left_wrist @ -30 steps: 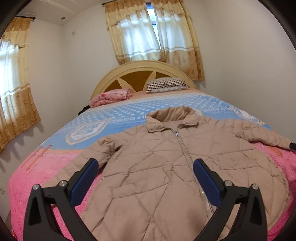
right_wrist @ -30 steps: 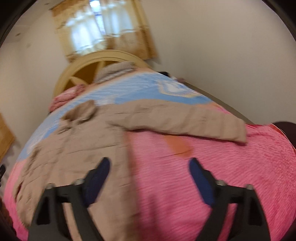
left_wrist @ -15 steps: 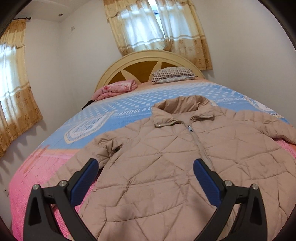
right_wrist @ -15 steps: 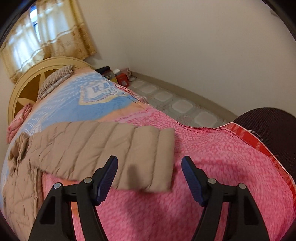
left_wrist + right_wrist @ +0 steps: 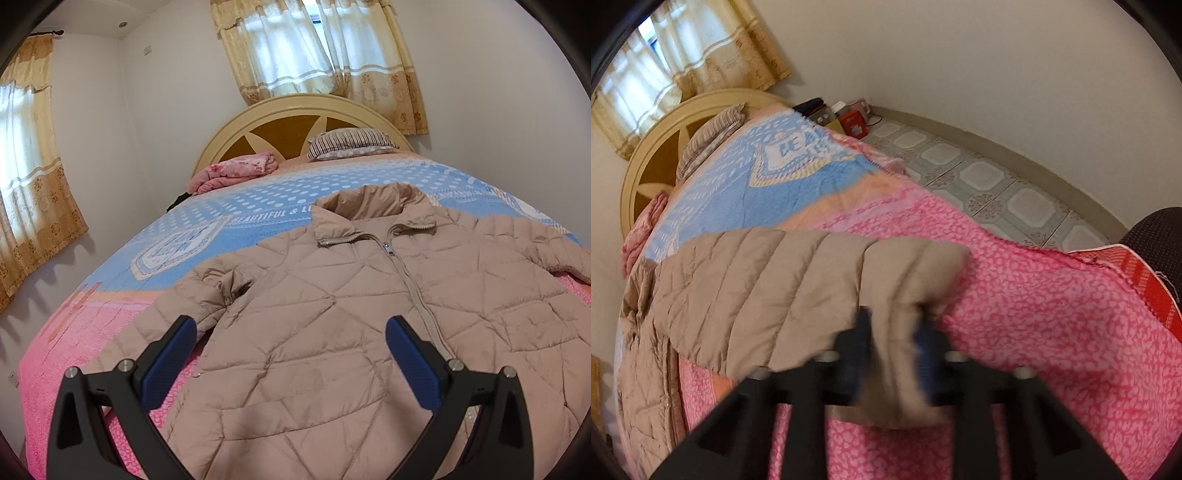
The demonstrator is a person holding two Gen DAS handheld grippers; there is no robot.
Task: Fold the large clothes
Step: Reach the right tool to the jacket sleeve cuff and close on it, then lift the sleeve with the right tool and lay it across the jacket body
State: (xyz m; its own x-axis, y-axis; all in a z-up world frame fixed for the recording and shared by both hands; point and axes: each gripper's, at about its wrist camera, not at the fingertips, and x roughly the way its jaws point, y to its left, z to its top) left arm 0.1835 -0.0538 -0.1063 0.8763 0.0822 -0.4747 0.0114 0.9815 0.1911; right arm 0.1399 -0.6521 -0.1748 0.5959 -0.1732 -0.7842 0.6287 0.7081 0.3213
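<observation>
In the left wrist view, the left gripper (image 5: 288, 354) is hanging above the lower front of the tan quilted jacket (image 5: 369, 314) with its blue-padded fingers (image 5: 168, 360) spread wide and gripping nothing; compared with half a second ago the camera is sitting a little closer and lower, so the jacket is filling more of the frame from 3 o'clock round to 7 o'clock. The jacket is lying face up and zipped on the bed (image 5: 74, 362), collar (image 5: 373, 206) pointing to 12 o'clock toward the headboard (image 5: 295, 122), one sleeve bunching at 9 o'clock and the other running off at 3 o'clock. It is looking puffy and thick, so folds will probably want to spring back. In the right wrist view, the real change is showing: the right gripper (image 5: 892, 339), which was open and short of the cuff a moment ago, is now closing its fingers (image 5: 858, 341) on the end of the outstretched sleeve (image 5: 798, 291), the fabric pinched between them and bulging toward 6 o'clock. Motion blur is softening the fingers, yet cloth is clearly filling the gap. That suggests the first fold is starting, the sleeve likely being drawn across toward the jacket body at 9 o'clock, over the pink blanket (image 5: 1052, 332).
</observation>
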